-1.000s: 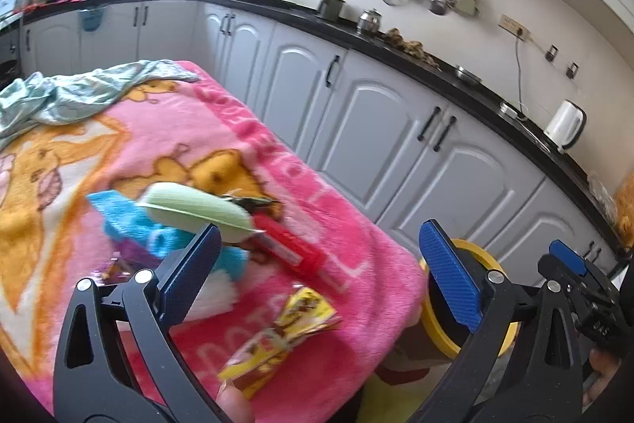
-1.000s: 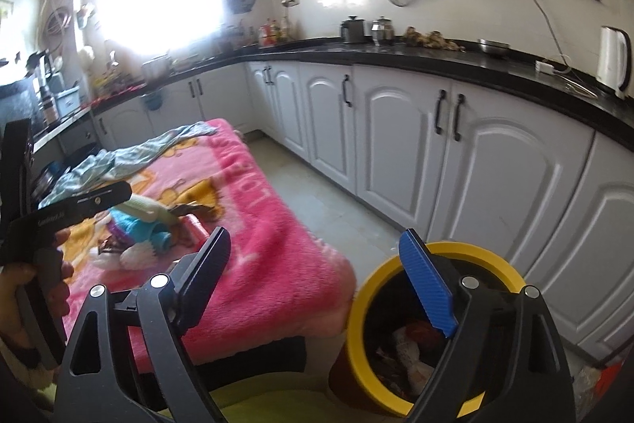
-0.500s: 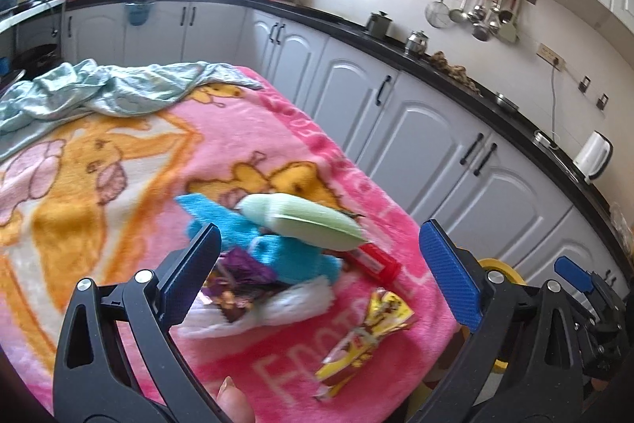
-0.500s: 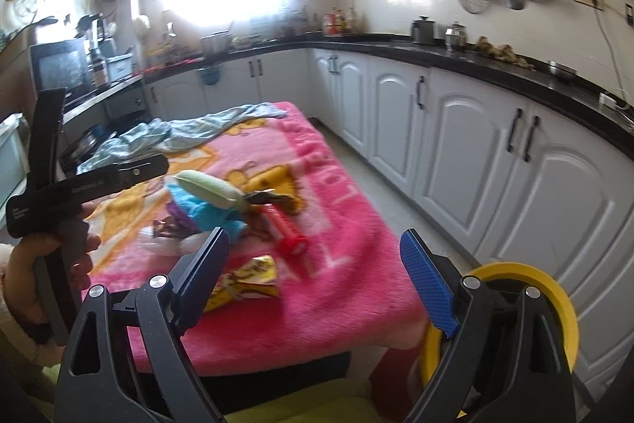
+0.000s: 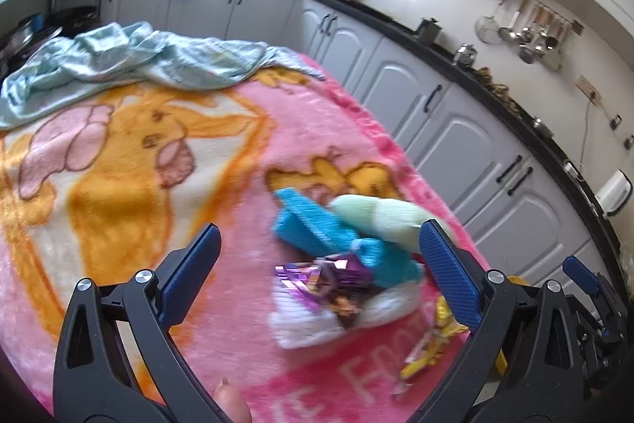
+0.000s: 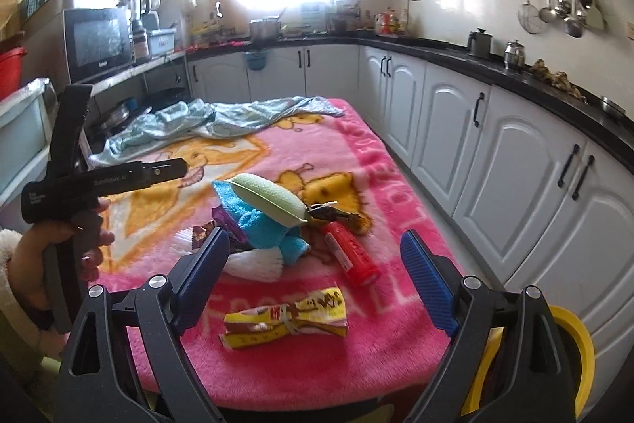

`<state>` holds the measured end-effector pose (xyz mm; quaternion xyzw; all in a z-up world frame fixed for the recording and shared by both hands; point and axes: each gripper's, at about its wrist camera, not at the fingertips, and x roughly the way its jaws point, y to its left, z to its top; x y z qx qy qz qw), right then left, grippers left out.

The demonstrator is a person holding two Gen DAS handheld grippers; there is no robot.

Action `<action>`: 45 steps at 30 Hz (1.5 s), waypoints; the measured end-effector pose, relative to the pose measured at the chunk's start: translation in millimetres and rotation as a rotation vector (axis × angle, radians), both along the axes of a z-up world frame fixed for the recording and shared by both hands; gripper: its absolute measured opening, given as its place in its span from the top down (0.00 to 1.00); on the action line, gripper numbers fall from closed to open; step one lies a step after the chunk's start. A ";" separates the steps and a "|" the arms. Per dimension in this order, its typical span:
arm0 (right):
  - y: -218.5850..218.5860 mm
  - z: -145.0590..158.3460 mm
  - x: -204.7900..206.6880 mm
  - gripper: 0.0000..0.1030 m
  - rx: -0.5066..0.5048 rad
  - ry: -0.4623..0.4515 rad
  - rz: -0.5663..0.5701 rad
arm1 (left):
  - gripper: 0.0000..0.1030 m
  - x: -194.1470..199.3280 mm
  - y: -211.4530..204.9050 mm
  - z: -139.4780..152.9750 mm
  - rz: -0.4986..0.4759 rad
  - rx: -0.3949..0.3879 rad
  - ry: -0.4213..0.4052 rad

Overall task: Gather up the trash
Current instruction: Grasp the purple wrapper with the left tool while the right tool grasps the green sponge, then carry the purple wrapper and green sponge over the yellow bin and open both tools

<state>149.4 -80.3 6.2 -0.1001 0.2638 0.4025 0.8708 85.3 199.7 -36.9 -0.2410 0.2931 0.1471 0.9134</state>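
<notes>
Right now, both grippers, the left gripper [image 5: 317, 264] and the right gripper [image 6: 315, 264], are spread wide and hold nothing. Lots of trash waits on the pink blanket [image 6: 348, 145]: a yellow wrapper [image 6: 285, 316] near, a red tube [image 6: 348, 256], a purple wrapper [image 5: 325, 280]. The yellow bin [image 6: 570, 343] sits low right. A blue cloth [image 6: 265, 221] crowds the pile.

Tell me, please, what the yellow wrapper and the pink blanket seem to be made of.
Yellow wrapper: probably thin printed plastic film; it looks glossy and crinkled, twisted at the middle. Pink blanket: apparently soft plush fleece; its surface is fuzzy and matte with a printed cartoon.
</notes>
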 end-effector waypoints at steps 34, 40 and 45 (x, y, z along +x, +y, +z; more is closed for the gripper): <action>123.1 -68.5 68.8 0.60 -0.243 0.103 0.249 | 0.60 50.3 26.9 -82.9 -0.356 -0.185 0.200; 113.2 -62.2 64.9 0.65 -0.194 0.113 0.233 | 0.62 46.7 20.1 -79.9 -0.366 -0.151 0.217; 97.9 -46.7 61.5 0.65 -0.129 0.115 0.202 | 0.65 42.2 14.9 -76.8 -0.376 -0.128 0.222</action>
